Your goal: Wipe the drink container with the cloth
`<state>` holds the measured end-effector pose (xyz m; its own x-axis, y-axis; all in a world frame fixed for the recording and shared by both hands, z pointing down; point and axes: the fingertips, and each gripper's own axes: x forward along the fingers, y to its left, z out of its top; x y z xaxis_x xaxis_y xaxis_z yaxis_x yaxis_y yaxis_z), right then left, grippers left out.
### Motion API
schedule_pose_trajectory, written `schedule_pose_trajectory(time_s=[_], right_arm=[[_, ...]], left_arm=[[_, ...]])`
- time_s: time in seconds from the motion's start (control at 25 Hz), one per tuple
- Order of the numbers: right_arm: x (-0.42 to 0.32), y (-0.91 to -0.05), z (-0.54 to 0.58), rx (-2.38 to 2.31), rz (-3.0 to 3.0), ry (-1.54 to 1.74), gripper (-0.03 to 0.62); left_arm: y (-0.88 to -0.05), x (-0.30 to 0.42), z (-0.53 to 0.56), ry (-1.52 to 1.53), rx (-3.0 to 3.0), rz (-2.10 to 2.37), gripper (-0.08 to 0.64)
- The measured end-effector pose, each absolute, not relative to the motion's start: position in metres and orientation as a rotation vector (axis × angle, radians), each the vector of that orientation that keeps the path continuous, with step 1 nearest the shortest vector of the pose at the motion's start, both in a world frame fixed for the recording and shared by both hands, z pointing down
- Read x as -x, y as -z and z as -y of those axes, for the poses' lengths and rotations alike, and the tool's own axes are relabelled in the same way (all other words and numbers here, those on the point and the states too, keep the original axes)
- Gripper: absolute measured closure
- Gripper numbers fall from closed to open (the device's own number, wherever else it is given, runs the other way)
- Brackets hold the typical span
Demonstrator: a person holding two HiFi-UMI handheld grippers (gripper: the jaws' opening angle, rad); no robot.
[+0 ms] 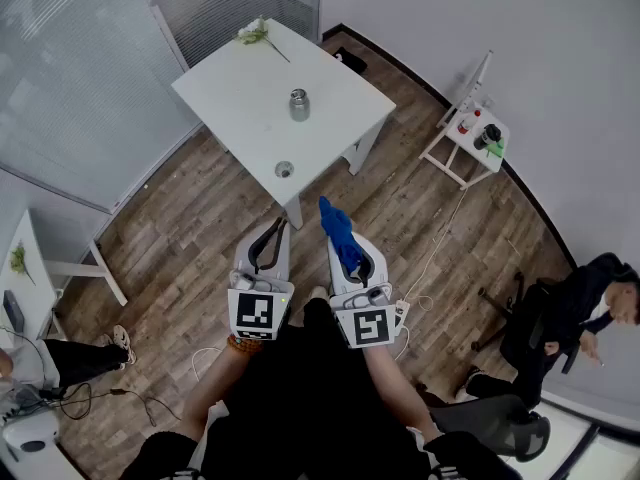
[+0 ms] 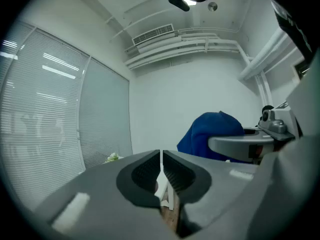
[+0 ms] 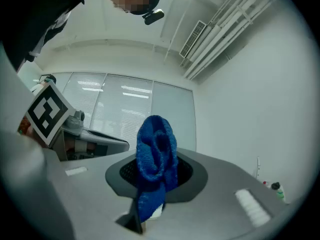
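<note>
The metal drink container [image 1: 299, 105] stands upright in the middle of the white table [image 1: 243, 88], well ahead of both grippers. Its small round lid [image 1: 284, 169] lies by the table's near edge. My right gripper [image 1: 338, 222] is shut on a blue cloth [image 1: 341, 234], which bunches up out of the jaws [image 3: 156, 156]. My left gripper [image 1: 277, 226] is held beside it, shut with nothing between the jaws [image 2: 161, 158]. In the left gripper view the blue cloth [image 2: 212, 133] shows to the right. Both grippers hang over the wooden floor, short of the table.
A sprig of flowers [image 1: 254, 34] lies at the table's far corner. A small white side table [image 1: 471, 140] with bottles stands at the right wall. A person sits on a chair [image 1: 565, 313] at the right. Another white table [image 1: 32, 273] stands at the left.
</note>
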<state>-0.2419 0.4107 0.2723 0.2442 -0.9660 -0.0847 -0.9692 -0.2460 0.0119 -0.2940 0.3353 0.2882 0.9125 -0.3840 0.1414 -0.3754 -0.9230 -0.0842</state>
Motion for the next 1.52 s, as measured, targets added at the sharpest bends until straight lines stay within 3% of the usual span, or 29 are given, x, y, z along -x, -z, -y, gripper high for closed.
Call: schedule_pose_trajectory(time_s=[0.68,1.24,1.52], right_arm=[[0.183,-0.323,-0.354,2.386,-2.059,0.116,0.492],[0.059,-0.316,-0.208,2.567,-1.916,0.162,0.489],[0.008,-0.358,-0.159,2.561,-1.896,0.384,0.489]], left_arm=[[-0.333,0.253,-0.273,0.317,3.045,-0.608,0.46],[-0.351,0.157,-0.117,0.277,3.032,-0.376,0.46],[-0.369,0.131,-0.071,0.326,3.032,-0.411,0.459]])
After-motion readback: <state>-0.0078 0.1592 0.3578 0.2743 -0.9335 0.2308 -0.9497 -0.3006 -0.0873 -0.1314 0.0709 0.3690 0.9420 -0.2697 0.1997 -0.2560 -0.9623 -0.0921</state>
